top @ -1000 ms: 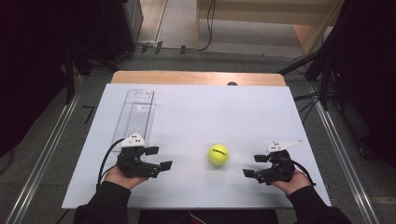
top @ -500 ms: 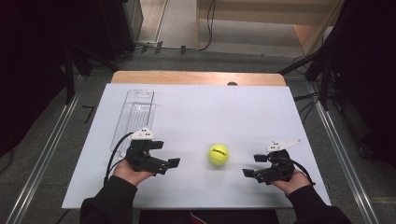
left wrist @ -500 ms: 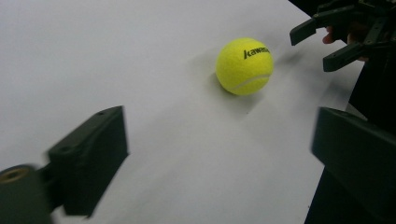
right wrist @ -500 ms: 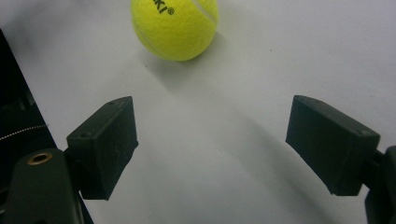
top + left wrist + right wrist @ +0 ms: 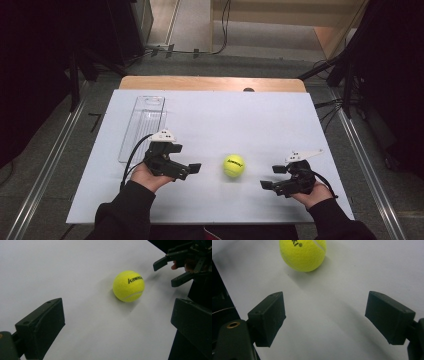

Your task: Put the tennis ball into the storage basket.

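A yellow tennis ball (image 5: 233, 166) with black lettering rests on the white tabletop (image 5: 225, 120) between my two grippers. My left gripper (image 5: 189, 162) is a short way to the ball's left and points at it. Its jaws have just been opening and stand wide with nothing between them. In the left gripper view the ball (image 5: 128, 286) lies ahead of the left gripper (image 5: 117, 325), apart from both jaws. My right gripper (image 5: 272, 177) sits to the ball's right, open and empty. In the right gripper view the ball (image 5: 303, 253) lies beyond the right gripper (image 5: 328, 315).
A clear plastic tray (image 5: 145, 125) lies at the left of the tabletop, behind my left hand. A wooden edge (image 5: 210, 83) borders the far side. Metal rails (image 5: 365, 165) run along the floor on both sides. Cables lie on the floor beyond.
My left hand has moved right and a little away from me, closer to the ball. The ball and the right gripper have stayed put.
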`<state>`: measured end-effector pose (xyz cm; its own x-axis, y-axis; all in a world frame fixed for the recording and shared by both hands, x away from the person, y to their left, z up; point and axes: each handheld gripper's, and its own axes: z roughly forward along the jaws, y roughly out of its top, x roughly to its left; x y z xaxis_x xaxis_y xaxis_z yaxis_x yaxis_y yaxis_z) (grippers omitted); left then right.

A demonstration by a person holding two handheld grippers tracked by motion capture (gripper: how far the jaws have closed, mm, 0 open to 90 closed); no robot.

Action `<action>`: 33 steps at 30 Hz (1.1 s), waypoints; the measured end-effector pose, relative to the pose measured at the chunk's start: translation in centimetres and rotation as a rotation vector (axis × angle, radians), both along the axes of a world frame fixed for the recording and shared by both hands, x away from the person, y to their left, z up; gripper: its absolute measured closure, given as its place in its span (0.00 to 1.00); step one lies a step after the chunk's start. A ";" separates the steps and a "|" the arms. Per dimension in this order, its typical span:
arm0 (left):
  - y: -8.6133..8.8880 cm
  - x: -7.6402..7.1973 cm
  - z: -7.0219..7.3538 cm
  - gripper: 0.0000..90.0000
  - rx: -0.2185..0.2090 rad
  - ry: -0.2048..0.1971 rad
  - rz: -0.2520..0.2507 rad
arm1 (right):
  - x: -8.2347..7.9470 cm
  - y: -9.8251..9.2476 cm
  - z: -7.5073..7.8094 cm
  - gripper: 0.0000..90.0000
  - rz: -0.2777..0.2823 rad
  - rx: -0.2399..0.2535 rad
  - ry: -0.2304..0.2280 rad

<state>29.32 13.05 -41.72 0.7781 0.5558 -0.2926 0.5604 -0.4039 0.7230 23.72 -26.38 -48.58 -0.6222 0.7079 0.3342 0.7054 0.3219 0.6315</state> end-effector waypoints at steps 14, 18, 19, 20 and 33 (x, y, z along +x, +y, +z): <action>-1.7 1.2 1.1 0.00 0.001 -0.010 -0.019 | 0.0 0.1 -0.1 0.16 -0.004 -0.004 -0.002; -2.4 1.6 1.3 0.00 -0.001 -0.008 -0.027 | 0.0 0.1 -0.1 0.16 -0.002 -0.005 -0.005; -2.6 1.7 1.3 0.00 -0.002 -0.007 -0.030 | 0.0 0.1 -0.1 0.16 -0.004 -0.003 -0.005; -2.7 1.7 1.4 0.00 0.000 -0.008 -0.034 | 0.0 0.1 -0.1 0.16 -0.005 -0.003 -0.004; -4.6 2.9 1.6 0.00 -0.017 -0.009 -0.033 | 0.0 0.0 -0.1 0.16 -0.003 0.003 -0.002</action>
